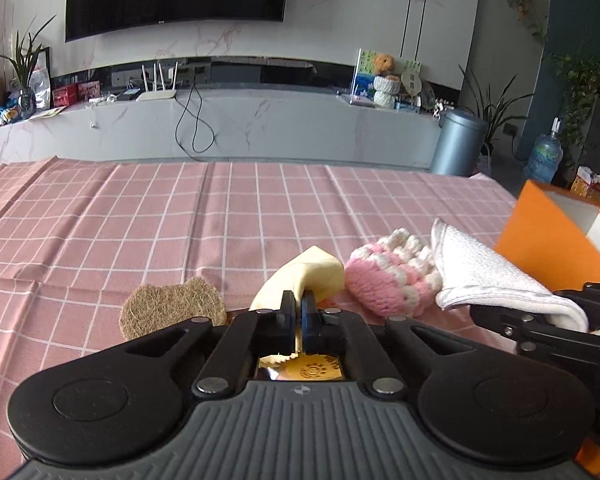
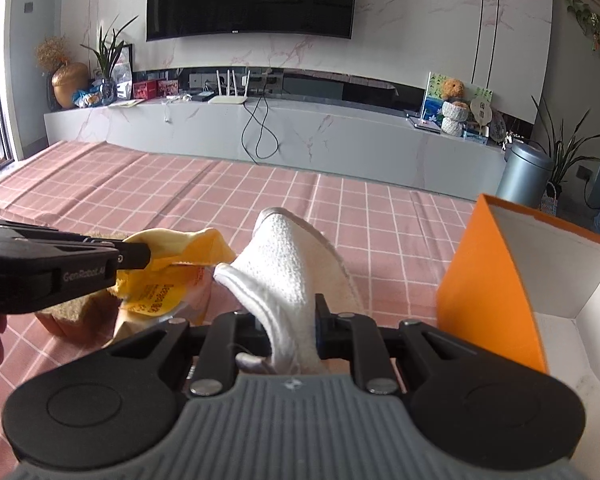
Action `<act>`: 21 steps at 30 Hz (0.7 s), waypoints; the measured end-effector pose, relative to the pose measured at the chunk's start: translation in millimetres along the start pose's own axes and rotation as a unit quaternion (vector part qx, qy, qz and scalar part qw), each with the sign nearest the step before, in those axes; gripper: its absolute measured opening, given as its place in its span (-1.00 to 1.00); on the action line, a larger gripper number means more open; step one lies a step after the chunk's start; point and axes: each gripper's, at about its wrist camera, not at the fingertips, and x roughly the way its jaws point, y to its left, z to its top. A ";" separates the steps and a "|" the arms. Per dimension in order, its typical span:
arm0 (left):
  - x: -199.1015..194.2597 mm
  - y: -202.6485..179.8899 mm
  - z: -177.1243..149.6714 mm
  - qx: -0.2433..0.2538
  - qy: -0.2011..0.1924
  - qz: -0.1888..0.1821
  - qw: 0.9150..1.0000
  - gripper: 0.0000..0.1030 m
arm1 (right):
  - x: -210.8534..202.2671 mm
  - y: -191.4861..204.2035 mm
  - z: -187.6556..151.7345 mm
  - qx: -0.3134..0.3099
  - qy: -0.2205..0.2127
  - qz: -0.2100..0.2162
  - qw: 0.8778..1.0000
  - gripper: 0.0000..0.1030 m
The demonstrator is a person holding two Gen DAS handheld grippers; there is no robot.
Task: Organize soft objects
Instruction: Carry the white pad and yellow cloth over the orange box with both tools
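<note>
My left gripper [image 1: 298,300] is shut on a pale yellow cloth [image 1: 312,272], held just above the pink checked tablecloth; the cloth [image 2: 172,276] and that gripper [image 2: 146,255] also show at the left of the right wrist view. My right gripper [image 2: 288,312] is shut on a white towel [image 2: 292,256], which also shows in the left wrist view [image 1: 484,276] with the gripper [image 1: 556,320]. A pink and white knitted piece [image 1: 392,276] lies between the two cloths. A brown fibre scrub pad [image 1: 172,308] lies left of the yellow cloth.
An open orange box [image 2: 496,276] with a white inside stands on the table at the right, close to the right gripper; it also shows in the left wrist view [image 1: 556,244]. The pink checked tablecloth [image 1: 180,216] stretches ahead. A TV wall and cabinet stand beyond the table.
</note>
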 end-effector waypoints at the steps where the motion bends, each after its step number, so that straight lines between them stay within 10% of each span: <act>1: -5.9 -2.5 1.3 -0.001 -0.004 -0.001 1.000 -0.96 | -4.9 -0.9 1.3 0.000 -0.005 0.001 1.000 -0.69; 21: -110.0 -66.3 7.1 0.005 -0.077 -0.037 0.996 -0.96 | -147.7 -38.1 2.2 0.025 -0.098 0.013 0.995 -0.69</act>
